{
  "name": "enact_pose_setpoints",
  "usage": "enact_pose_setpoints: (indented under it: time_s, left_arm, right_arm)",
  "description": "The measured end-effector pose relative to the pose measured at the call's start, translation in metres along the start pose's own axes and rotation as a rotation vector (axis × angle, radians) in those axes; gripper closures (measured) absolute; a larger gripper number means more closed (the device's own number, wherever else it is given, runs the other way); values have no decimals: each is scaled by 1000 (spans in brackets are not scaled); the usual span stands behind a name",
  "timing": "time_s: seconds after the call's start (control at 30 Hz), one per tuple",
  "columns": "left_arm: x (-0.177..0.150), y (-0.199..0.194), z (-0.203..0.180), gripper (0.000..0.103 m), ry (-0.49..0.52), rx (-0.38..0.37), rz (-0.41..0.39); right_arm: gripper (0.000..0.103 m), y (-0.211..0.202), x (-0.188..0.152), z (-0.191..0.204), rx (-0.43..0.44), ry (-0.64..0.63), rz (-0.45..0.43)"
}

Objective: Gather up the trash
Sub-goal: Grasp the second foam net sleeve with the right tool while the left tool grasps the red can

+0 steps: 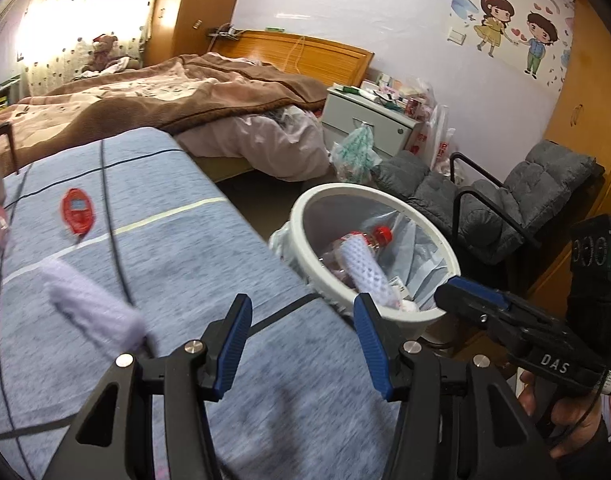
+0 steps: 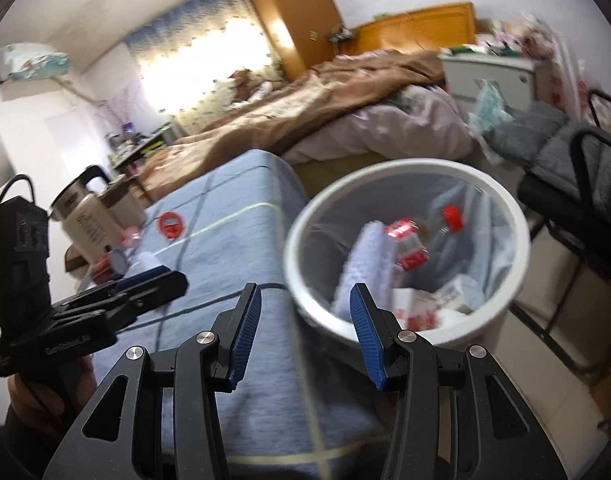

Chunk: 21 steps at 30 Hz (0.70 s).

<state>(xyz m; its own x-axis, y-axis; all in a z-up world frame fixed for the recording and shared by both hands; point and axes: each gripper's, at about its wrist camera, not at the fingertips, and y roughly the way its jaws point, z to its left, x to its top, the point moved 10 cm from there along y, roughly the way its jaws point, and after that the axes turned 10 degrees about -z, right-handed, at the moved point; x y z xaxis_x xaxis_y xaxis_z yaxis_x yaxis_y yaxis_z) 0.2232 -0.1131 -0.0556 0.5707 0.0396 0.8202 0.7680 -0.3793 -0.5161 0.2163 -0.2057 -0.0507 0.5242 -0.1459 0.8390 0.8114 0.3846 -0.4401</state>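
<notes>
White round bin (image 1: 445, 258), plastic-lined, stood beside the blue-covered table, holding a red-capped bottle (image 1: 369, 238) and foam netting (image 1: 363, 264).

Only one text can be read: white letters "DAS" on the black body of the right gripper (image 1: 471, 294), just right of the round white plastic trash bin (image 1: 375, 192). Other print is blurred: label on the black left gripper (image 2: 153, 276), lettering on the cream kettle (image 2: 91, 224), red wrappers inside the bin.
</notes>
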Motion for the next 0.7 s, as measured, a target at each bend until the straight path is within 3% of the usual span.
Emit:
enact_pose_setpoints:
  time_s: [0.7]
  left_arm:
    - [-34, -59, 76, 48, -100, 140, -25]
  right_arm:
    - [56, 18, -37, 76, 102, -106, 121]
